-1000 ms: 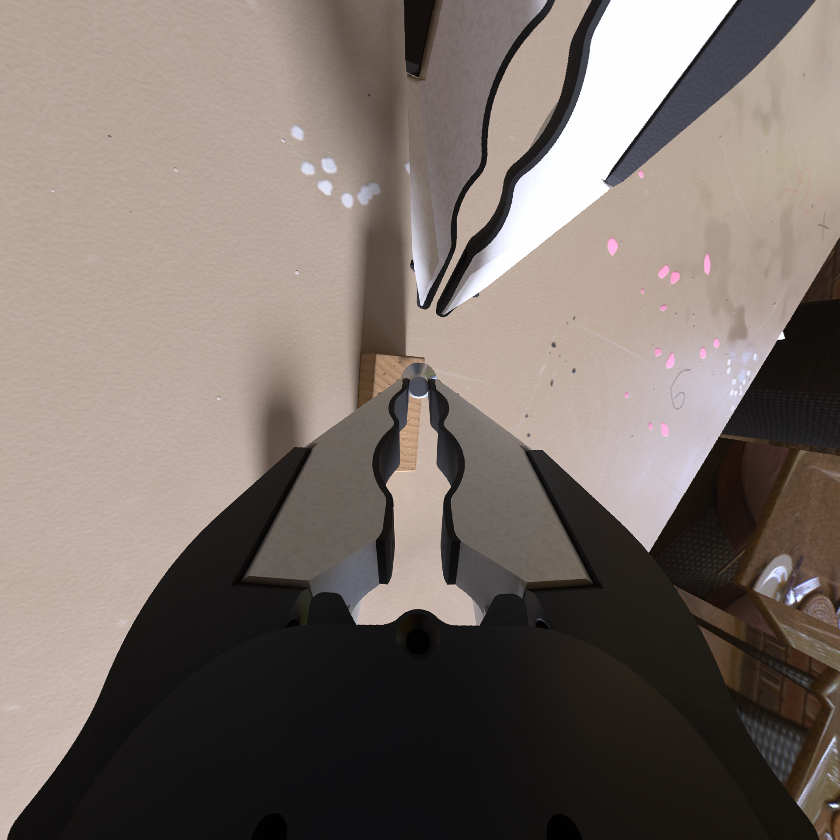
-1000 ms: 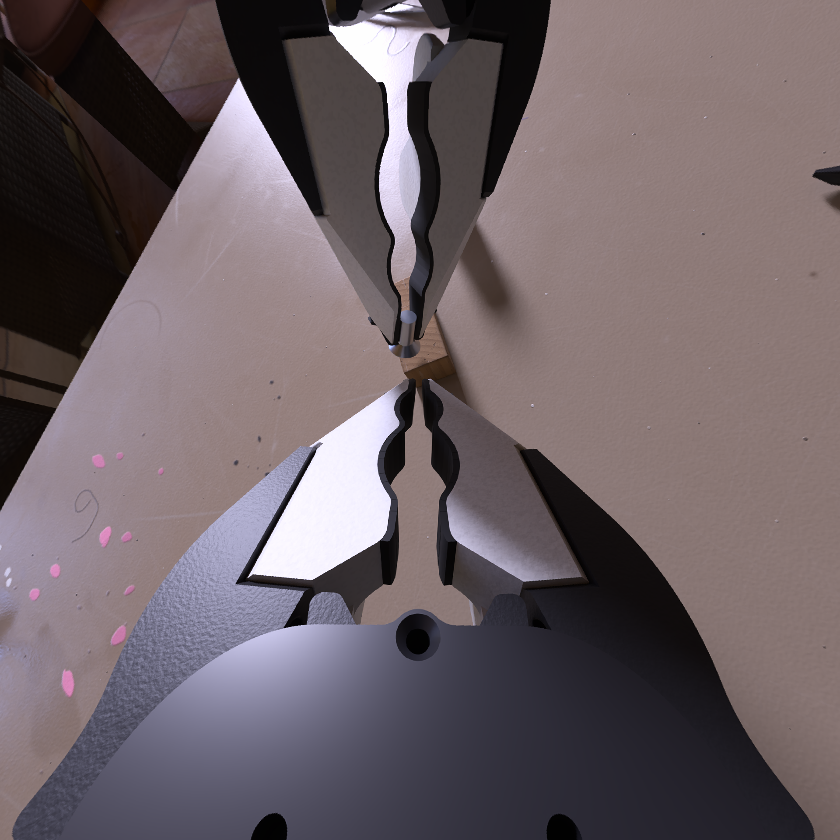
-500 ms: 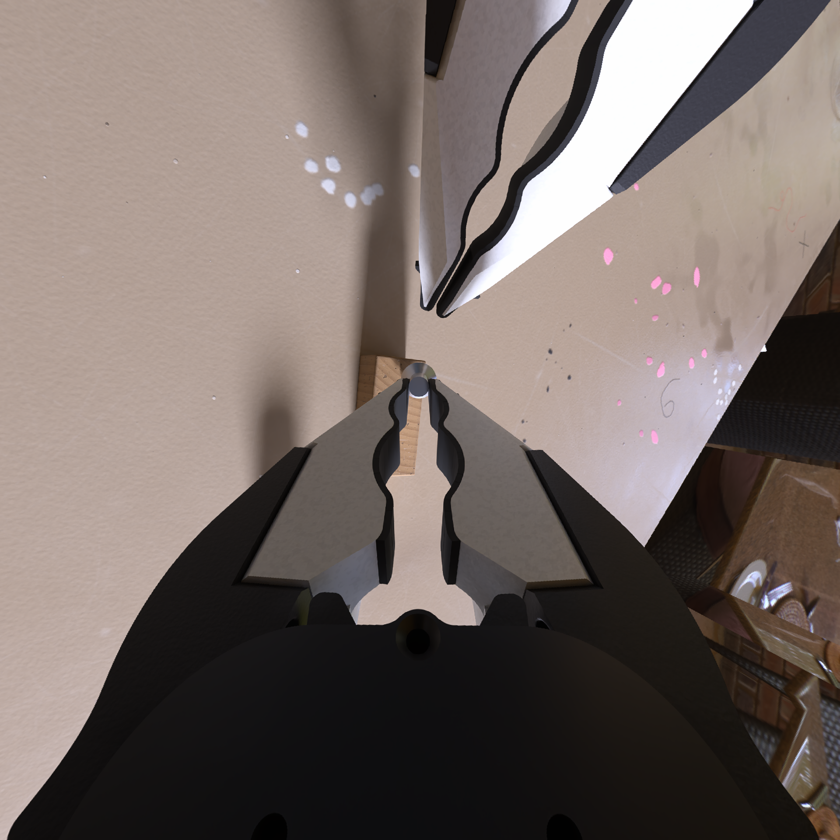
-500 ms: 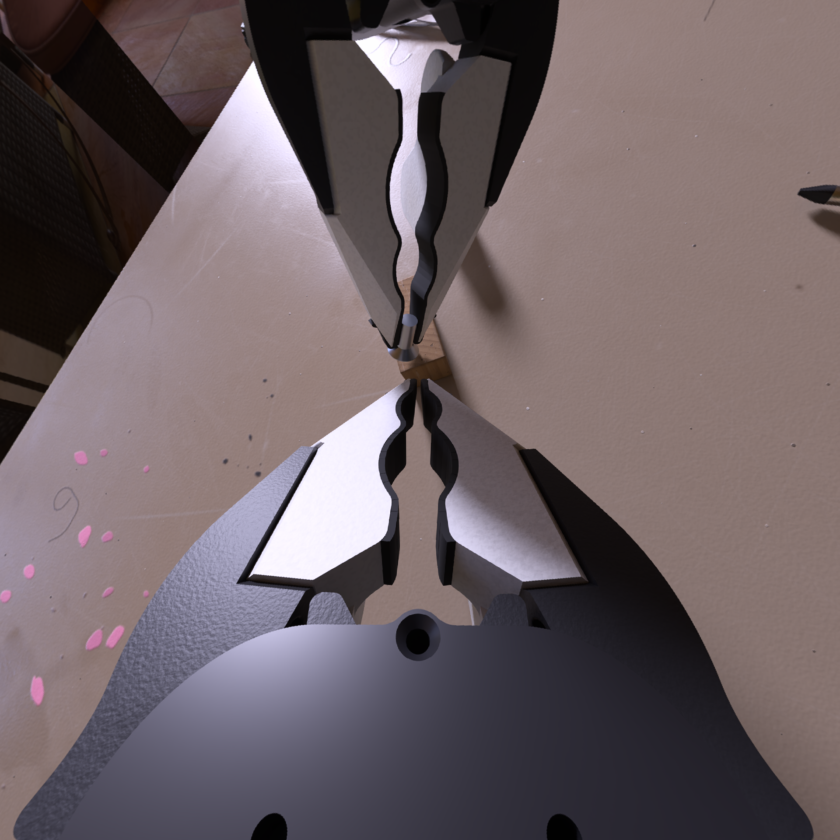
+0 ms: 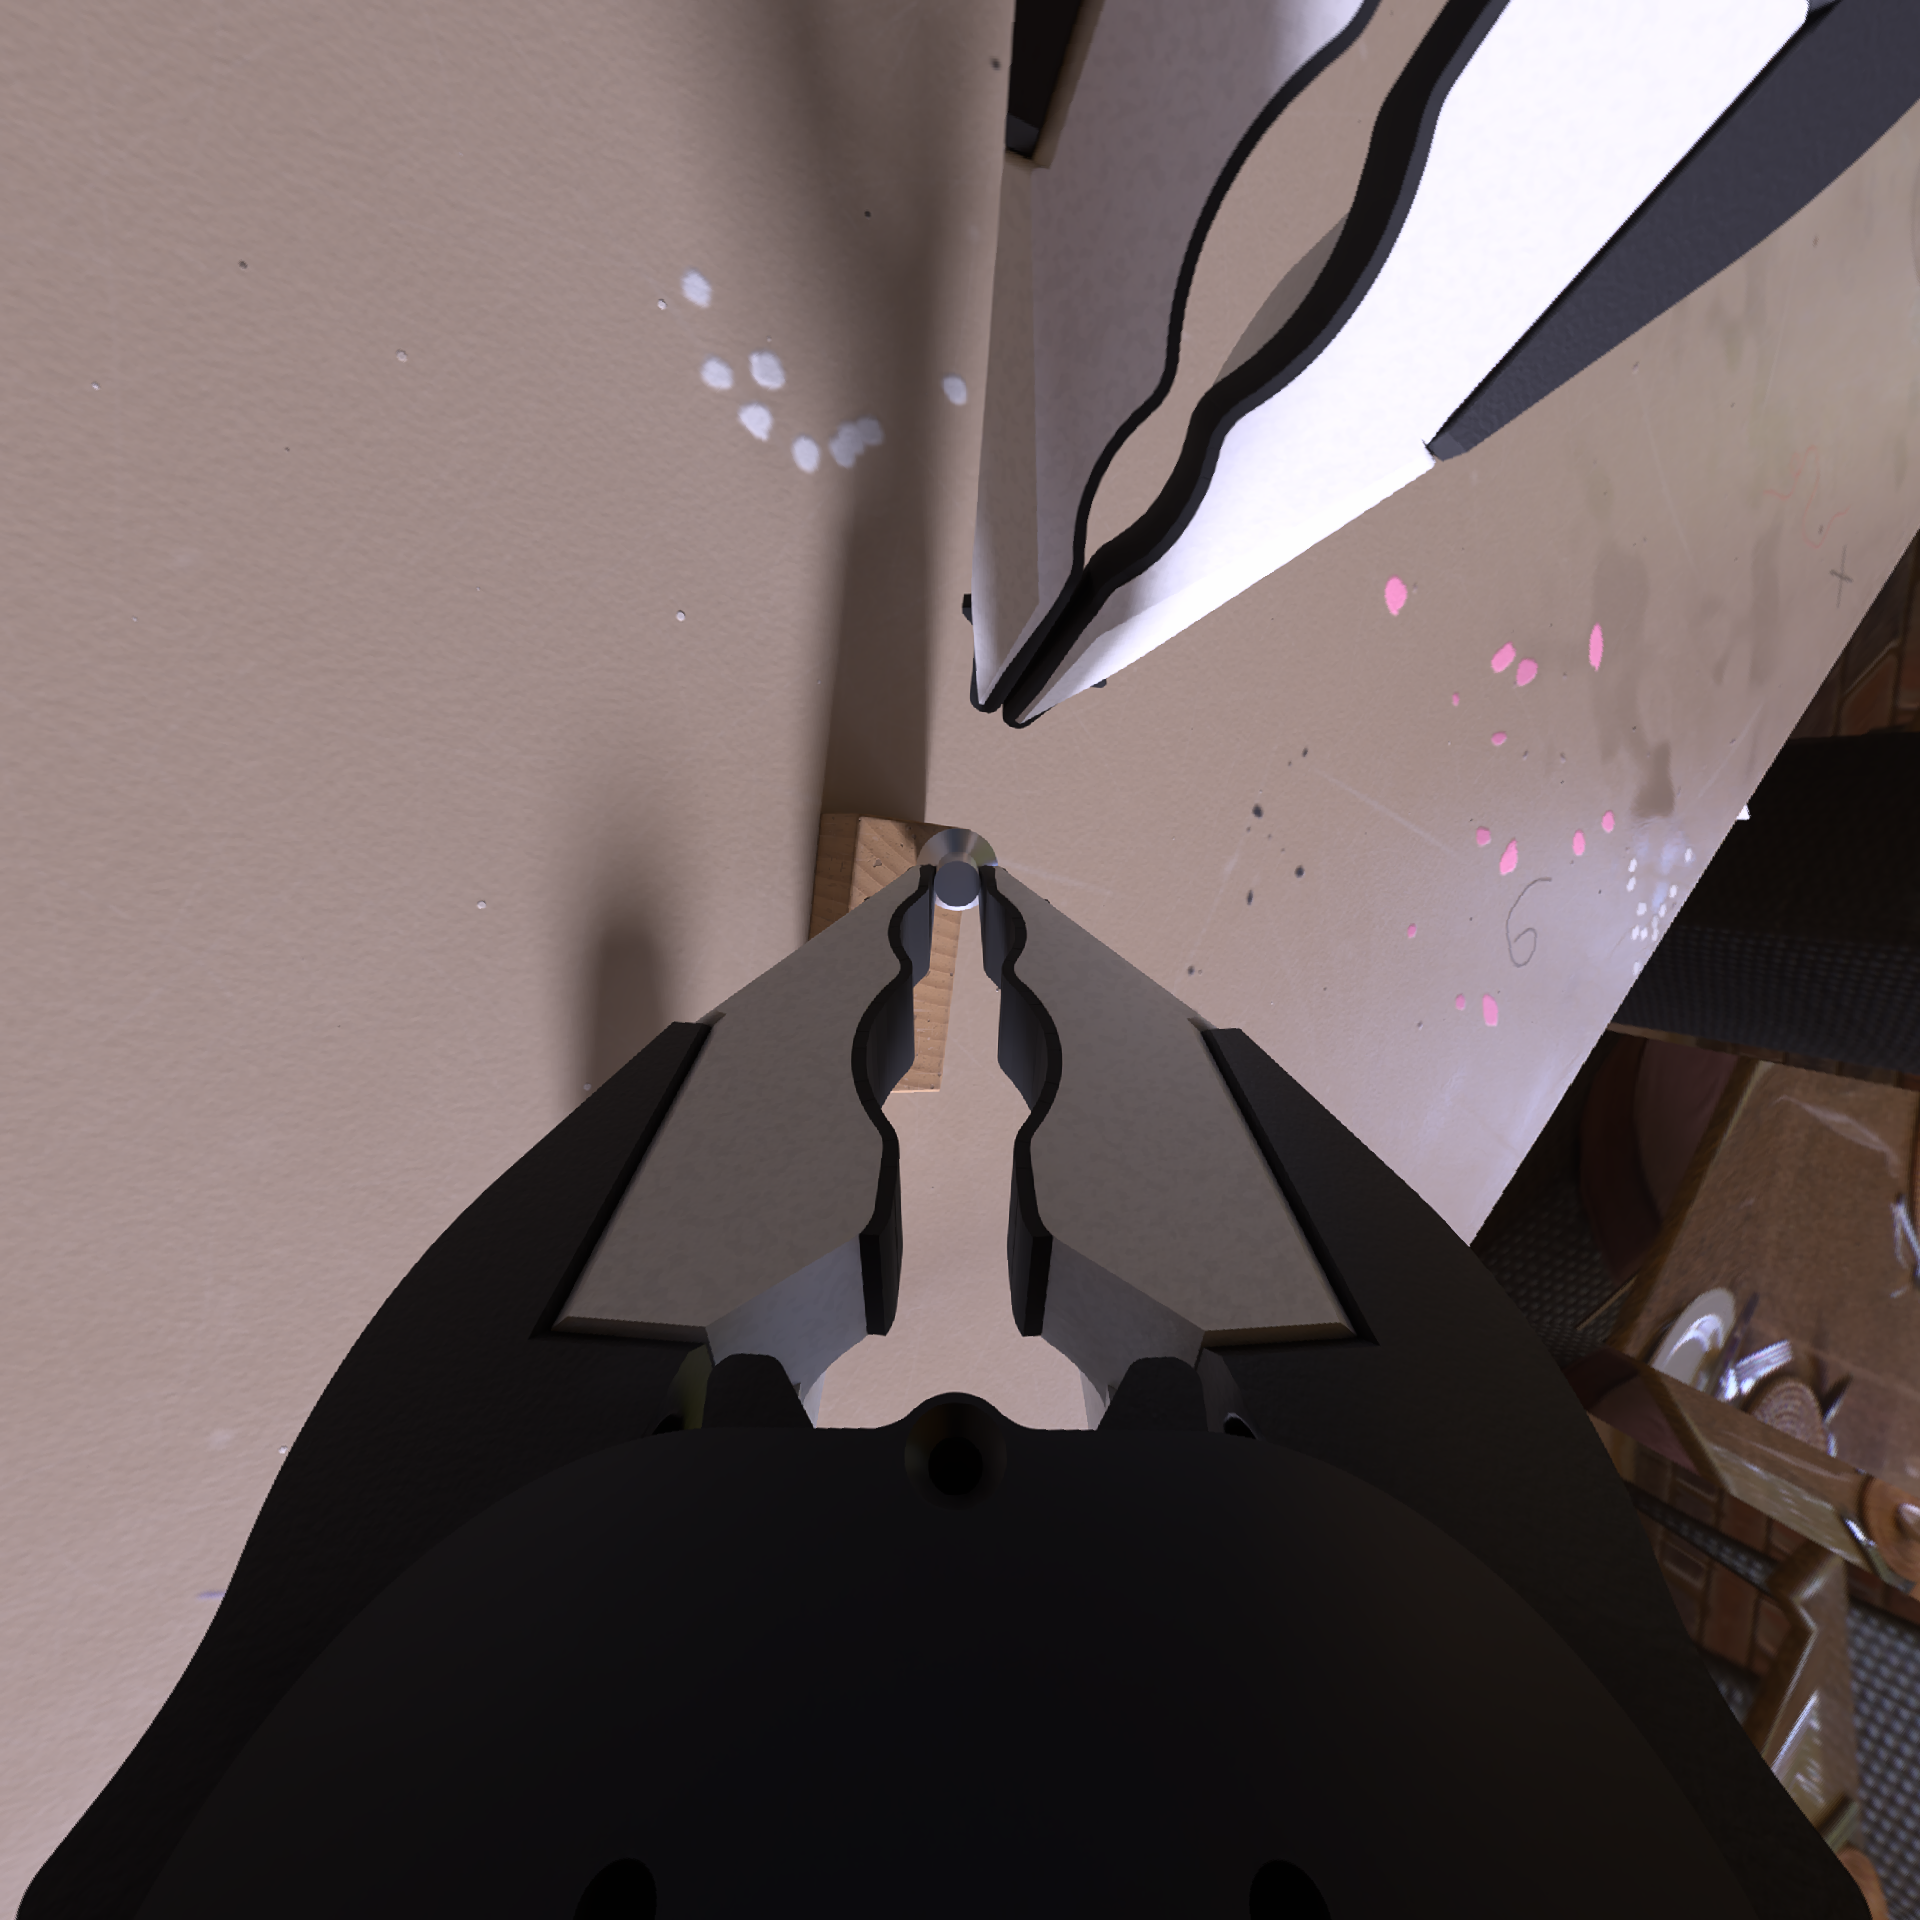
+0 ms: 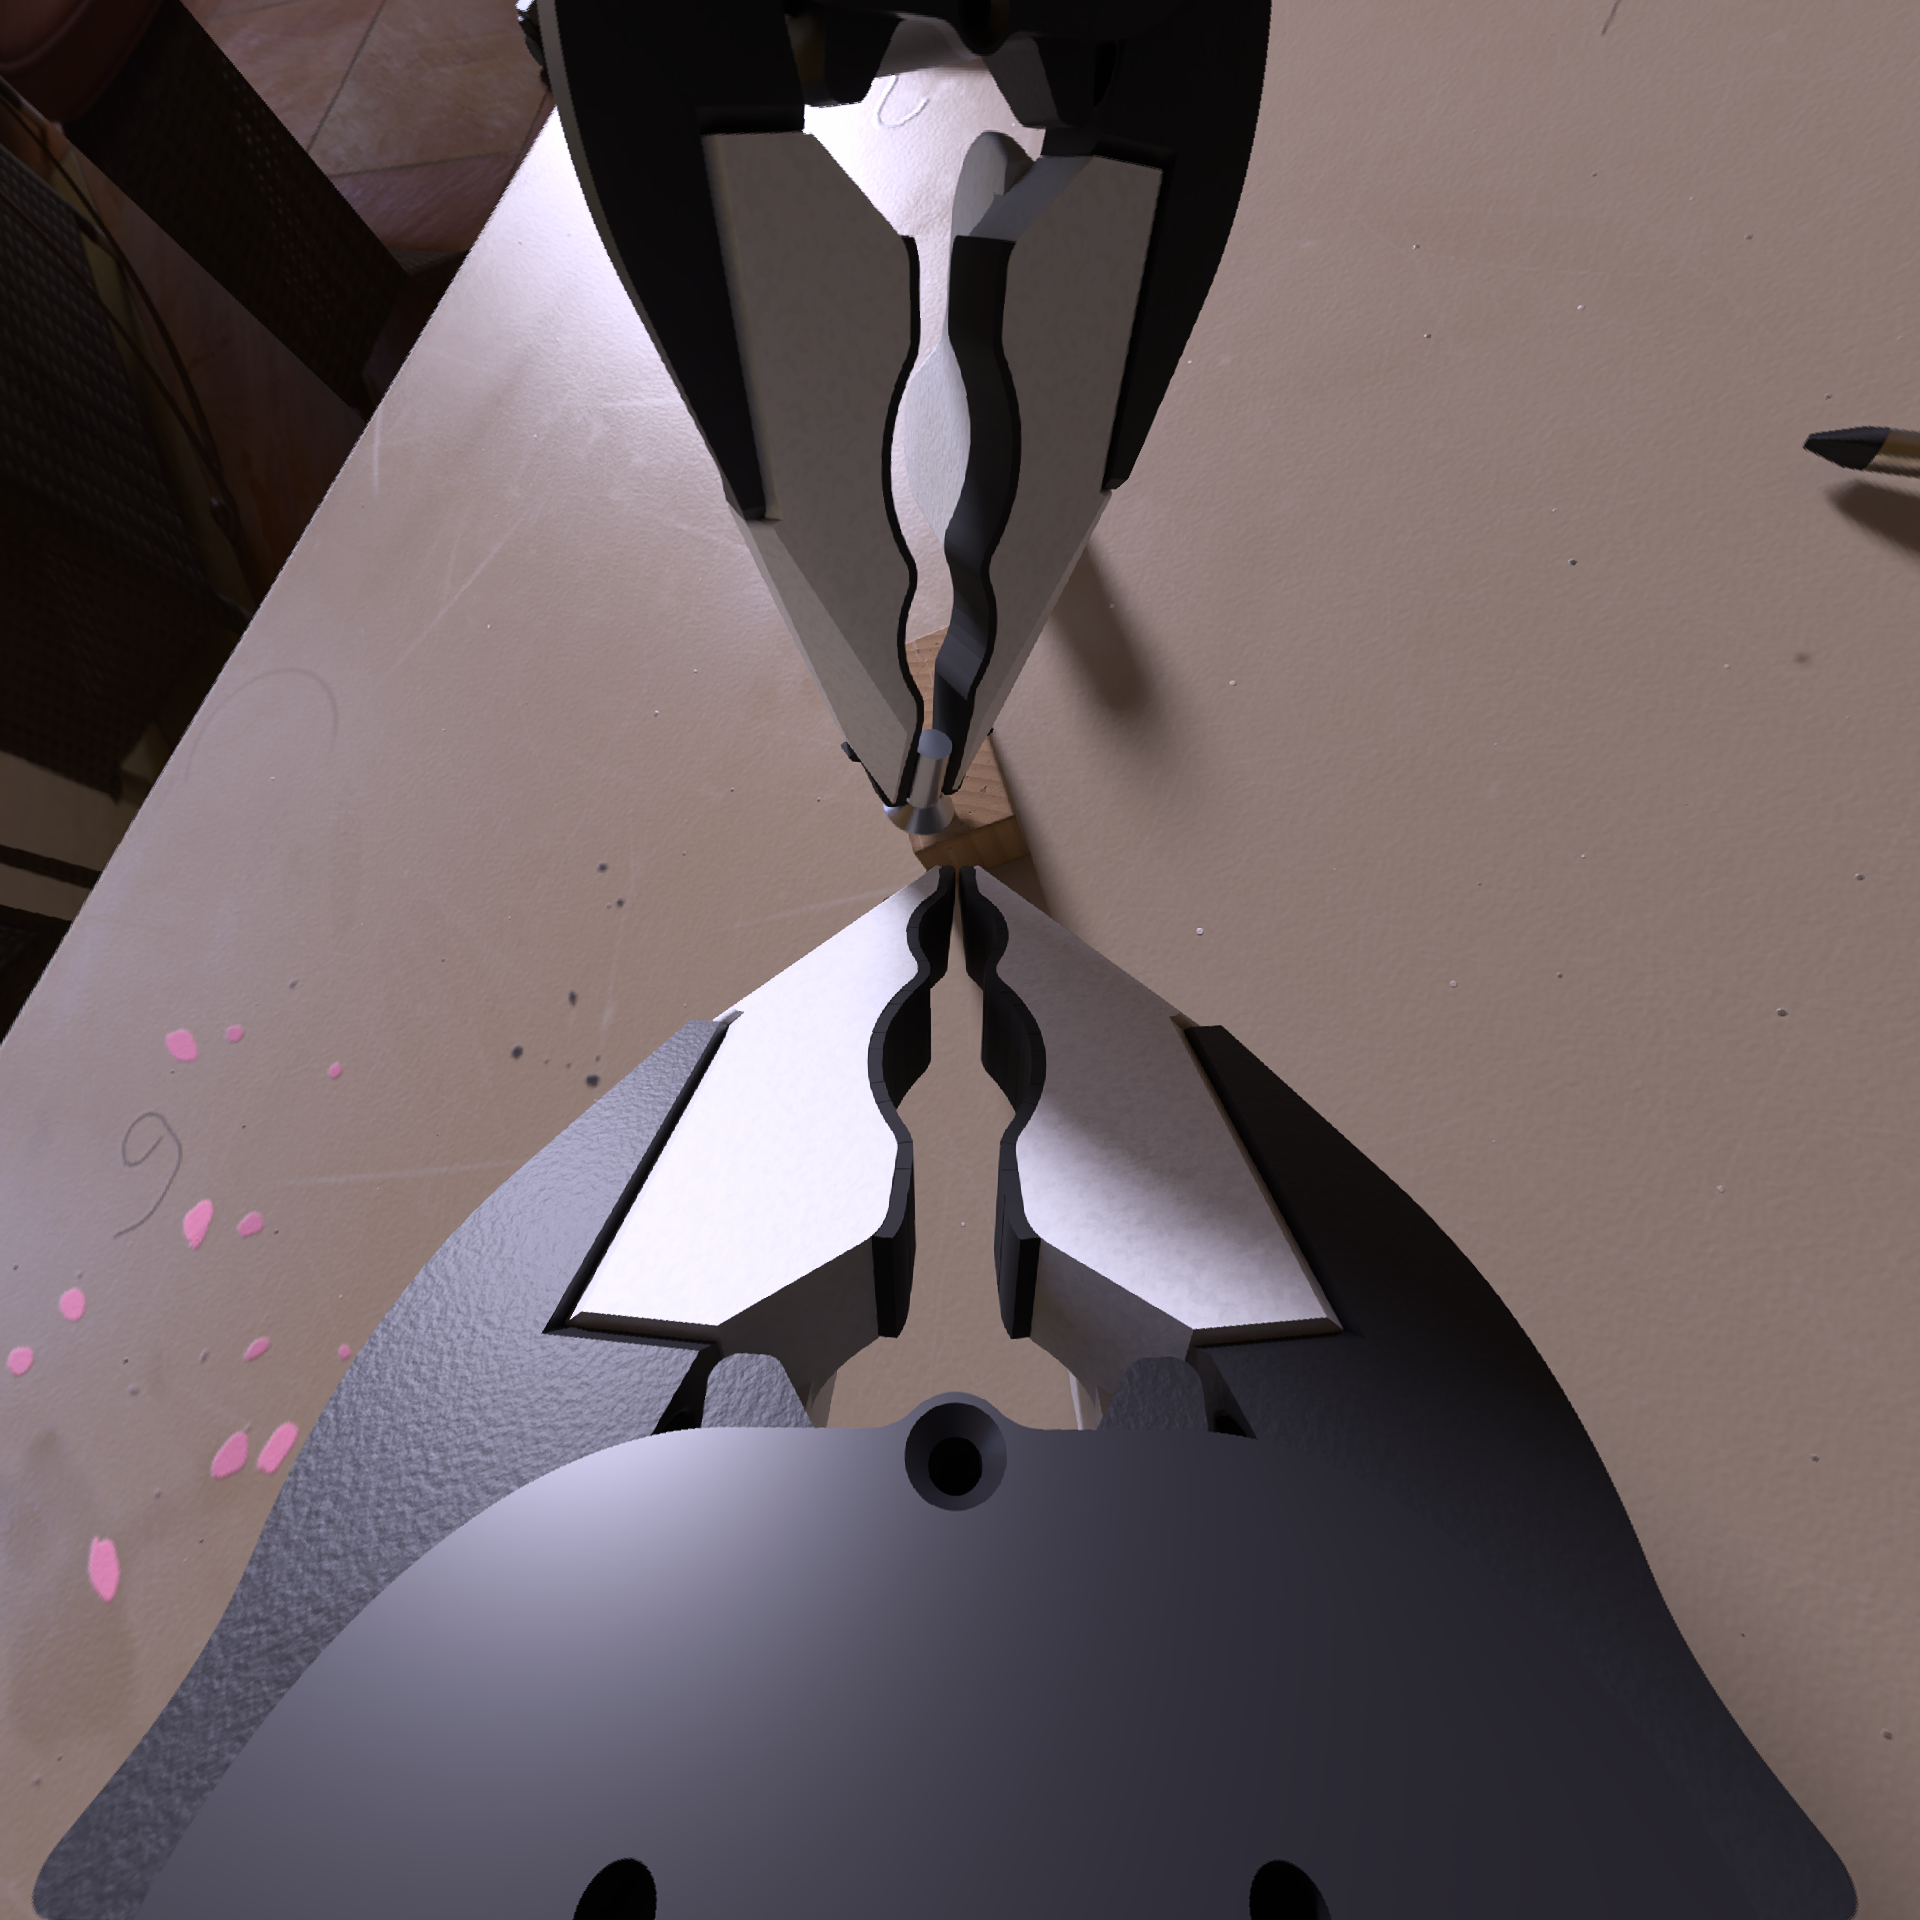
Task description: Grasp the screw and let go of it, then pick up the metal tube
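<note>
Silver metal screw (image 5: 957,885) is sitting pinched in the left gripper (image 5: 957,883); right gripper (image 6: 954,878), jaws closed empty, is alone viewing a far-right black-tipped pencil (image 6: 1865,451).

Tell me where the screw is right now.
The screw is pinched between the left hand-held gripper's fingertips at the centre of the left wrist view, head pointing away, above a small wooden block on the tan table.

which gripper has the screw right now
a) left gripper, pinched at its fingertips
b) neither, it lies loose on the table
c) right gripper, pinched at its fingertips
a: the left gripper is shut on the screw, whose shaft sits between its tips above the wooden block, while the right gripper is shut on nothing.
</note>
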`<state>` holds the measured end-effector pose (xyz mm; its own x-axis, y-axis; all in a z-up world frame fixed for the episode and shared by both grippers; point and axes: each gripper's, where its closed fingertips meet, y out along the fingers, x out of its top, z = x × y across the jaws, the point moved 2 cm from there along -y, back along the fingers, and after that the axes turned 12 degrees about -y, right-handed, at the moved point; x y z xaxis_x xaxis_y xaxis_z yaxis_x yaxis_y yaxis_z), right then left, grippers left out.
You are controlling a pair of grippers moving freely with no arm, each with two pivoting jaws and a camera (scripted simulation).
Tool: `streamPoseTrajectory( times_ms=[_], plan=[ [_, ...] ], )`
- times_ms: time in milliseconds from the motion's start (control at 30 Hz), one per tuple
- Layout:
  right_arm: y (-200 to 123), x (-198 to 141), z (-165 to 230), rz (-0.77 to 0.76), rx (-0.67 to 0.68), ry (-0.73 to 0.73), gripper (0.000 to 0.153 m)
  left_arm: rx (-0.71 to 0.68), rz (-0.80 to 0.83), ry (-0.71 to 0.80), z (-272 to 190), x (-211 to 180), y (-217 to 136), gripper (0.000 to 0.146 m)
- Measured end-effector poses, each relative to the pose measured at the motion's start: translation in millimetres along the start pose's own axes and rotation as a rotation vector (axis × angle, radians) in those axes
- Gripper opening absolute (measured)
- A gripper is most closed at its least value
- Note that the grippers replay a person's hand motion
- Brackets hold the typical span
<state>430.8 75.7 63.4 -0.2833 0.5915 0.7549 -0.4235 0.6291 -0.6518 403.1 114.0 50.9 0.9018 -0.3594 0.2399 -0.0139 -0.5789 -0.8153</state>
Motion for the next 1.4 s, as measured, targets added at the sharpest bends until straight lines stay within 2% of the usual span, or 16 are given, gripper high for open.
streamPoseTrajectory(
  times_ms=[367,500,700,800,900,967,1067,1200,1333,1400],
  plan=[
    [-0.3,1.2,-2.9,-0.007,-0.02,0.031,0.002,0.033,-0.011,-0.001,2.0,1.4,-4.4,0.008],
    [-1.2,-0.1,-3.7,0.0,-0.027,0.036,0.002,0.048,-0.052,-0.006,2.8,3.0,-11.4,0.033],
    [-2.3,-0.9,-3.5,0.002,-0.026,0.046,0.003,0.087,-0.147,-0.014,-2.3,3.8,-35.5,0.049],
    [-3.4,-0.5,-4.5,-0.002,-0.034,0.056,0.009,0.13,-0.224,-0.014,-7.1,1.3,-55.2,0.05],
    [-4.5,0.2,-4.6,-0.011,-0.04,0.061,0.01,0.266,-0.283,-0.023,-3.4,-9.1,-72.1,0.047],
    [-5.3,0.9,-4.0,-0.023,-0.042,0.065,0.012,0.433,-0.289,-0.008,5.2,-20.9,-81.2,0.045],
    [-5.6,0.2,-2.8,-0.024,-0.046,0.062,0.013,0.649,-0.209,0.023,10.9,-44.5,-84.3,0.042],
    [-6.4,0.6,-2.1,-0.031,-0.049,0.057,0.013,0.756,-0.177,-0.024,23.2,-64.4,-67.4,0.037],
    [-6.7,0.6,-1.2,-0.031,-0.047,0.053,0.014,0.935,-0.222,-0.096,49.3,-65.8,-59.3,0.033],
    [-7.5,0.3,-0.2,-0.032,-0.045,0.051,0.014,0.97,-0.213,-0.143,54.5,-64.5,-55.0,0.032]
  ],
)
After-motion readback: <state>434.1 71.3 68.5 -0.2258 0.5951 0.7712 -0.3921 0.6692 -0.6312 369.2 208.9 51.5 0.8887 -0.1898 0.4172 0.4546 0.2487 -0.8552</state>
